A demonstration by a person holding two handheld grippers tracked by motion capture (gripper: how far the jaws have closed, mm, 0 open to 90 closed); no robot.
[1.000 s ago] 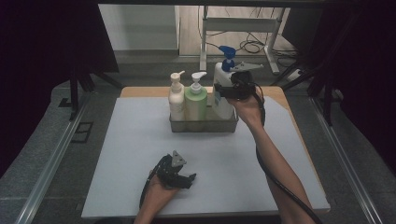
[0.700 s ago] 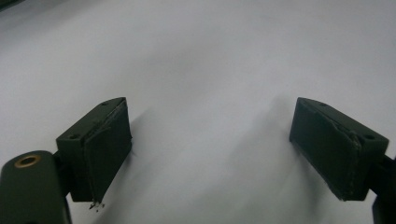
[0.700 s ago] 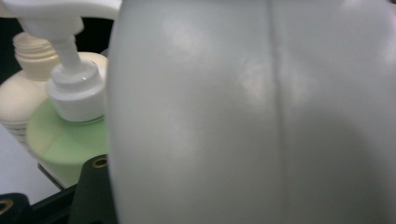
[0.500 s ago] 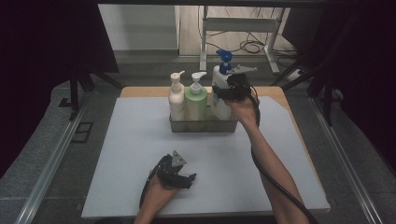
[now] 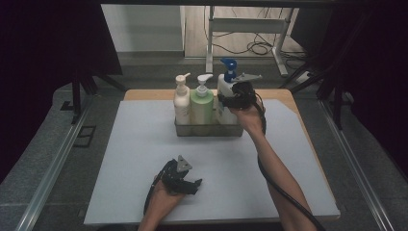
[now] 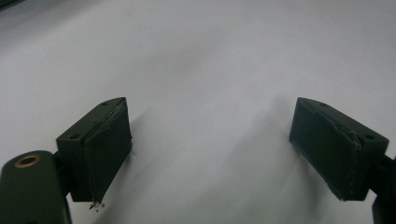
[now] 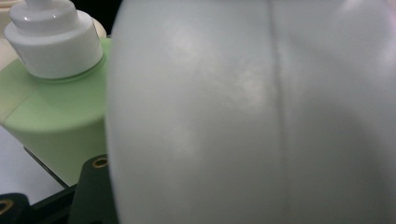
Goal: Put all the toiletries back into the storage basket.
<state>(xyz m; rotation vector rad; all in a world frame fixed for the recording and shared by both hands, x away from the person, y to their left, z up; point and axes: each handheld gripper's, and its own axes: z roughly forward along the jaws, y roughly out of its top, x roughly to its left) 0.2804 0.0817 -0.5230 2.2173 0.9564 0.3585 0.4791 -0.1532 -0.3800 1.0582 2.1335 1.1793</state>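
From the high view I see my right gripper [image 5: 230, 101] clamped on the white plastic pump bottle with a blue head [image 5: 224, 86], upright at the right end of the clear rectangular tray [image 5: 208, 130] at the far middle of the white mat [image 5: 134, 154]. The right gripper view adds a seam down the bottle's wall [image 7: 275, 112]; its jaws are hidden. The green pump bottle [image 5: 201, 103] stands just left. My left gripper [image 6: 210, 154] rests released near me.

Left tool [image 6: 205, 154] resting open, right tool [image 5: 230, 98] seemingly gripping
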